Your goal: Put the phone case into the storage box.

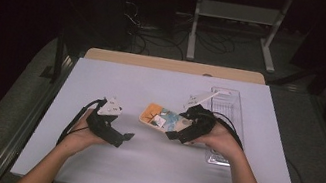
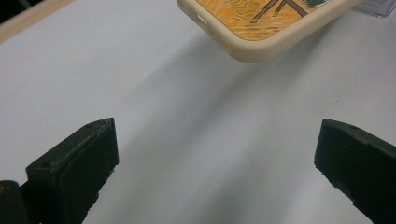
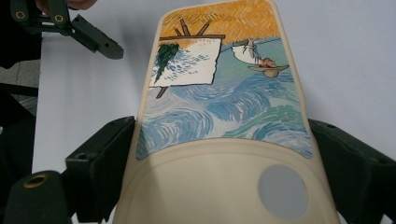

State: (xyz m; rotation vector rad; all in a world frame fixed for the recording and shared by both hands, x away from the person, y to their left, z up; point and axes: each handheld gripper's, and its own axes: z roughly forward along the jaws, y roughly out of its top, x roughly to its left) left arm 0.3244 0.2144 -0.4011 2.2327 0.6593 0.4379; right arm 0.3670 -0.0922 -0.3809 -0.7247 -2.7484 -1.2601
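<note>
A cream phone case (image 1: pixel 159 117) with a painted picture in blue and orange is held a little above the white table (image 1: pixel 137 168), near its middle. My right gripper (image 1: pixel 174 134) is shut on it, one jaw on each long side of the case (image 3: pixel 219 107). The right gripper (image 3: pixel 219 163) grips the end with the cream camera panel. My left gripper (image 1: pixel 125 138) stands open to the left of the case, low over the table. Between the left gripper's (image 2: pixel 217 158) wide-apart jaws lies only bare table, and the case's orange corner (image 2: pixel 261 28) hangs just beyond them.
A clear plastic tray (image 1: pixel 234 109) lies on the table's right side, behind the right hand. A wooden edge (image 1: pixel 175 66) runs along the far side of the table. Desk legs and cables stand on the dark floor beyond. My left gripper (image 3: pixel 88 37) appears at the upper left of the right gripper view.
</note>
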